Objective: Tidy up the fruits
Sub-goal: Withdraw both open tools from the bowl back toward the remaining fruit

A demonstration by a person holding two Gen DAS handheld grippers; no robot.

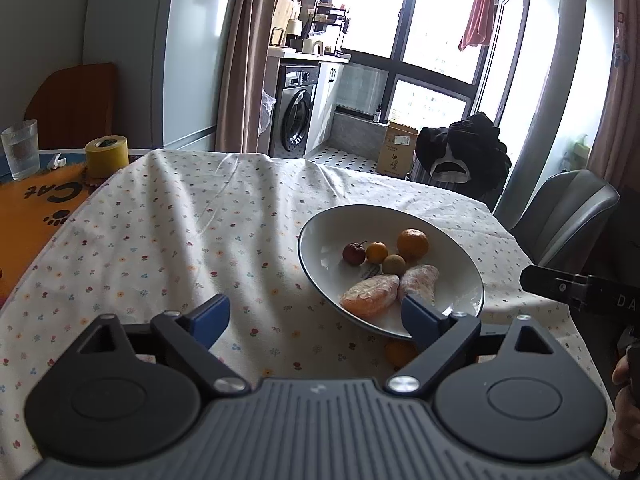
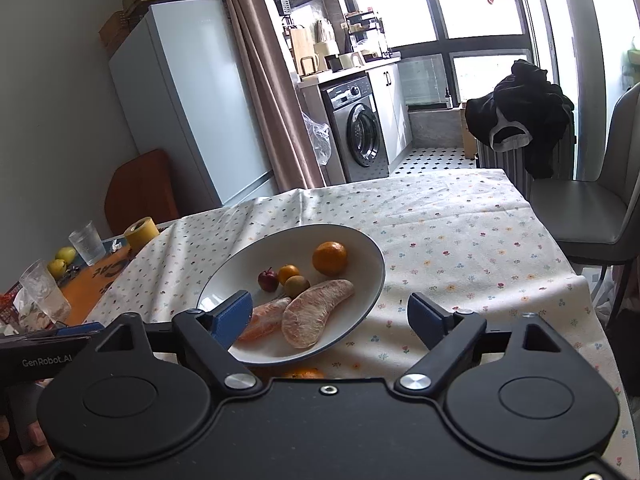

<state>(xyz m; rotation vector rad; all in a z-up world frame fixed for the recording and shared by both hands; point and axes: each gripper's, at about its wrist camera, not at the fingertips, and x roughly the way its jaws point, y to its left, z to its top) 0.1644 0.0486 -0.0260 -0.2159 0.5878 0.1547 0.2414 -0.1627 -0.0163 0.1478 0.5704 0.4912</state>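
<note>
Fruits [image 2: 316, 288] fill the plate [image 2: 372, 252] just ahead of both gaping tools.

A white tablecloth [image 1: 168, 216] dotted with tiny red, orange and blue flowers covers the surface. On it, a white bowl [image 1: 320, 236] with a thin dark rim holds a bright orange mandarin [image 1: 412, 243], a smaller orange fruit [image 1: 377, 252], a dark red fruit [image 1: 353, 254], a brownish-green fruit [image 1: 394, 264] and two pale pink-orange peeled segments [image 1: 370, 294]. Both tongs are black with blue pads [image 1: 214, 316]. Further off stand a yellow tape roll [image 1: 106, 156], an orange mat [image 1: 28, 208] with black lettering, and a silver-grey washing machine [image 2: 358, 128].
</note>
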